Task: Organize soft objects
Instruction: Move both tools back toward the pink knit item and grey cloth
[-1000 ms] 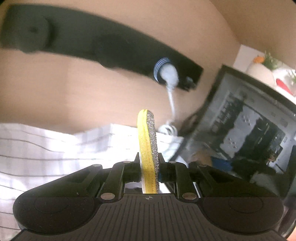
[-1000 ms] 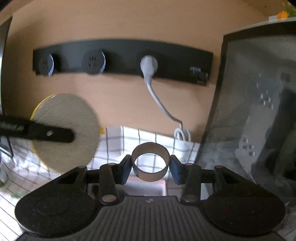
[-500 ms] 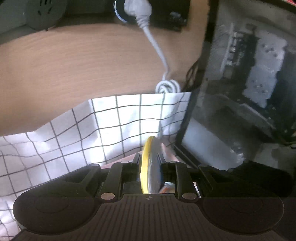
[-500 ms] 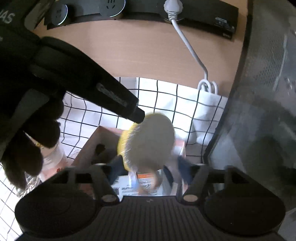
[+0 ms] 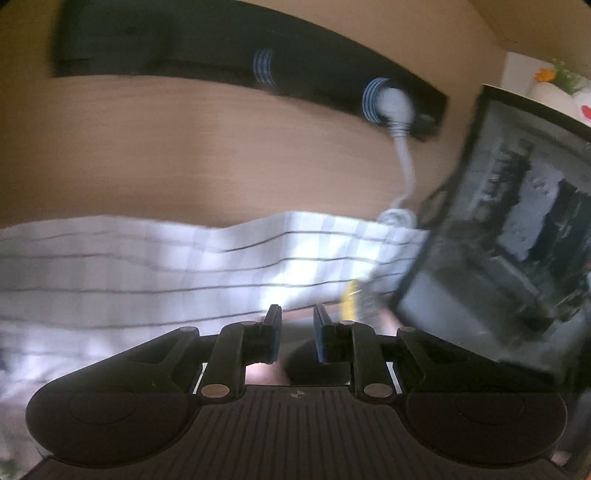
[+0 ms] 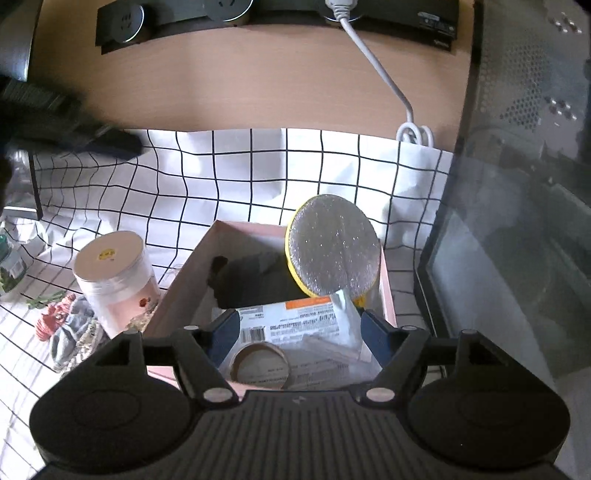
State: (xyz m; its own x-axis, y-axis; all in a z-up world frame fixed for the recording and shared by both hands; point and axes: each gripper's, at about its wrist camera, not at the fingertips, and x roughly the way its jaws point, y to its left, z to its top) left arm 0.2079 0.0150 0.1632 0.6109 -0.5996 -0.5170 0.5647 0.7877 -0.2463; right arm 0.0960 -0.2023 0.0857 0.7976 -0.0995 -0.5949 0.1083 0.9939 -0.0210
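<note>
The right gripper (image 6: 298, 330) hangs over a pink cardboard box (image 6: 184, 284) that sits on a white cloth with a black grid (image 6: 229, 177). Its jaws have just been opening and now stand well apart, with nothing pressed between the blue pads. Below them, at the near end of the box, lies a brown tape ring (image 6: 260, 365) with its hole facing up, resting on a clear packet with a printed label (image 6: 295, 321).

The round scouring pad (image 6: 334, 245), silver-faced with a yellow edge, stands tilted on its rim in the far right corner of the box, leaning against the right wall. Its flat silver face looks toward the camera and somewhat left. Something dark (image 6: 255, 280) fills the far left part of the box.

The left gripper (image 5: 297, 334) shows in a blurred view; its jaws are a narrow gap apart and hold nothing. Just right of its tips the yellow edge of the pad (image 5: 349, 301) shows edge-on, apart from the fingers.

Left of the box stands a clear jar with a pale lid (image 6: 110, 273), and nearer left lies a crumpled grey cloth (image 6: 72, 332). A dark glass-fronted appliance (image 6: 517, 221) stands to the right of the box. A black socket strip (image 6: 273, 11) runs along the far wooden wall, with a white cable (image 6: 384, 77) dropping from it.
</note>
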